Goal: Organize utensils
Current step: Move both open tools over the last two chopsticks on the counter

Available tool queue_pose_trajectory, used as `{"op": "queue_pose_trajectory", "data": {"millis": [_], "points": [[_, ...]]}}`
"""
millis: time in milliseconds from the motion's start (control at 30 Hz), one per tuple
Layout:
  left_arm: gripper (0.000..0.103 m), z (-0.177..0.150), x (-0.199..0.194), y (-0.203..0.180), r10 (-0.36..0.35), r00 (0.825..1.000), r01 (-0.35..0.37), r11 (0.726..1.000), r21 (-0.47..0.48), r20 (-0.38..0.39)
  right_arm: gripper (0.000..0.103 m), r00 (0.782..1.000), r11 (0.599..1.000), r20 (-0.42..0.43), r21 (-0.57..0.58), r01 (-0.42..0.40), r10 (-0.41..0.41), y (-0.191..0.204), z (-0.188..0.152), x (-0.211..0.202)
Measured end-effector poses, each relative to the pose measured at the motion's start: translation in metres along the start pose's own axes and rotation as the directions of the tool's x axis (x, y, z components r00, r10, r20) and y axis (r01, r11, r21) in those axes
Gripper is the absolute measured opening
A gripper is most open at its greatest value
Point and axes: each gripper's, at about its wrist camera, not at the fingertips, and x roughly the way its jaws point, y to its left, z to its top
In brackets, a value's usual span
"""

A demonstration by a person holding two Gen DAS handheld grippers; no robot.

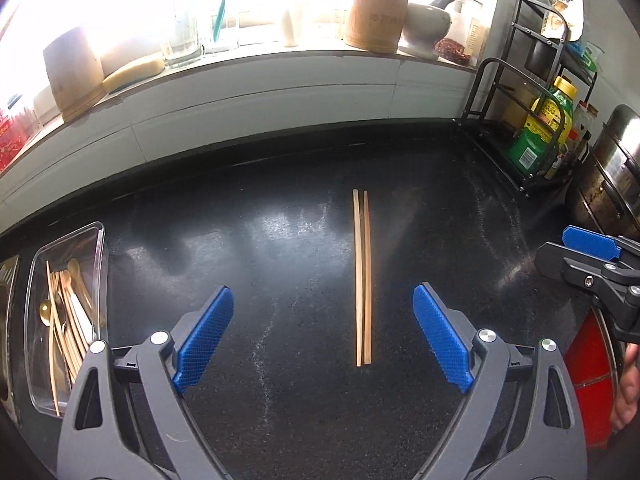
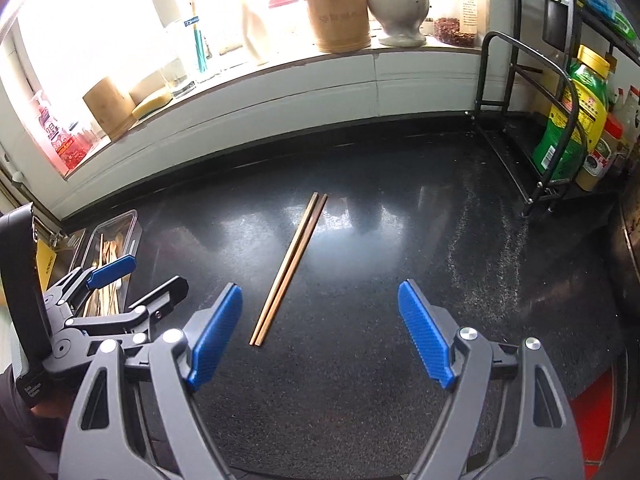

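Observation:
A pair of wooden chopsticks (image 1: 362, 276) lies side by side on the black counter (image 1: 280, 380), pointing away from me; the same chopsticks (image 2: 289, 268) slant in the right wrist view. My left gripper (image 1: 323, 300) hovers open, its blue pads apart and nothing between them, the chopsticks just ahead and slightly right of centre. My right gripper (image 2: 320, 300) is open too and holds nothing; the chopsticks lie left of its centre. A clear plastic utensil tray (image 1: 98, 248) at the left holds wooden chopsticks and spoons.
A windowsill behind carries a wooden canister (image 1: 378, 12), a mortar and pestle (image 1: 428, 20) and glass jars. A black wire rack (image 1: 520, 128) with bottles stands at the right, a metal pot (image 1: 612, 176) beside it. Something red (image 1: 592, 380) sits at the counter's front right.

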Motion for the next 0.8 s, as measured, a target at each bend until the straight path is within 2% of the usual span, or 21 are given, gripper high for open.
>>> {"op": "queue_pose_trajectory", "data": {"millis": [400,800], "points": [[0.089,0.009,0.031,0.001,0.014,0.999,-0.013,1.0,0.019,-0.044,0.078,0.999,1.0,-0.037,-0.005,-0.013,0.013,-0.007,0.018,0.029],[0.089,0.025,0.117,0.004,-0.026,0.988,0.042,0.994,0.101,-0.152,0.078,0.995,1.0,-0.101,0.028,0.008,-0.005,-0.024,0.051,0.092]]}}
